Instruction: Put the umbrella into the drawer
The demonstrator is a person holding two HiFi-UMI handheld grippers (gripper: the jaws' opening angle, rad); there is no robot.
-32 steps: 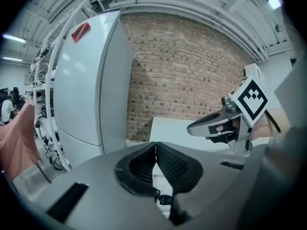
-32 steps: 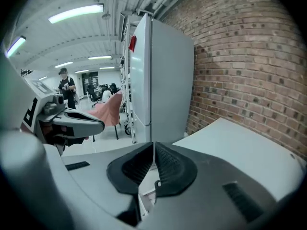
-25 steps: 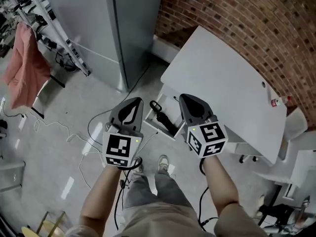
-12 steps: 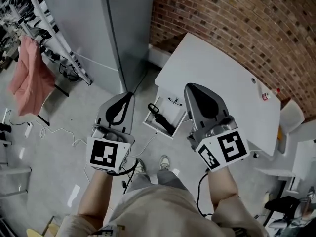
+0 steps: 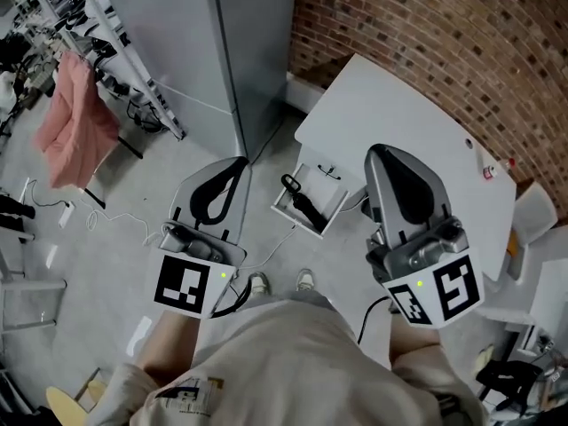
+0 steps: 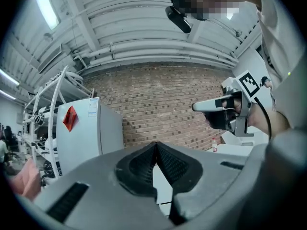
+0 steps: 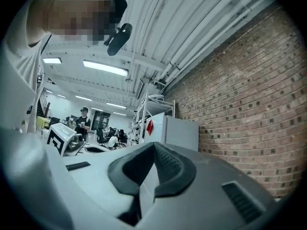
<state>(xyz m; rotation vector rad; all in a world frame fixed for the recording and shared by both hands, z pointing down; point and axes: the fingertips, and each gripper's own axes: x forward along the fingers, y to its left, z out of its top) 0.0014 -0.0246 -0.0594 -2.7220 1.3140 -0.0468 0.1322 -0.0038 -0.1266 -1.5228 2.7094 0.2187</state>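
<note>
A black folded umbrella [image 5: 306,206] lies in the open white drawer [image 5: 286,211] under the white desk [image 5: 399,131], far below my hands. Both grippers are held high and level, well above the drawer and apart from it. My left gripper [image 5: 238,161] is shut with nothing in it; its pads meet at the tip in the left gripper view [image 6: 156,144]. On the other side my right gripper [image 5: 382,153] is also shut and empty, with its pads together in the right gripper view [image 7: 154,144]. Each gripper view shows the other gripper, the right one [image 6: 197,107] and the left one [image 7: 67,139].
A tall grey cabinet [image 5: 222,51] stands left of the desk against the brick wall [image 5: 444,25]. A rack with a pink cloth [image 5: 75,118] is at far left. Cables [image 5: 115,229] trail over the floor. A small bottle [image 5: 493,169] stands on the desk; white chairs [image 5: 532,216] at right.
Both grippers have risen towards the head camera and spread apart, the right one more. The umbrella and the open drawer have kept their place.
</note>
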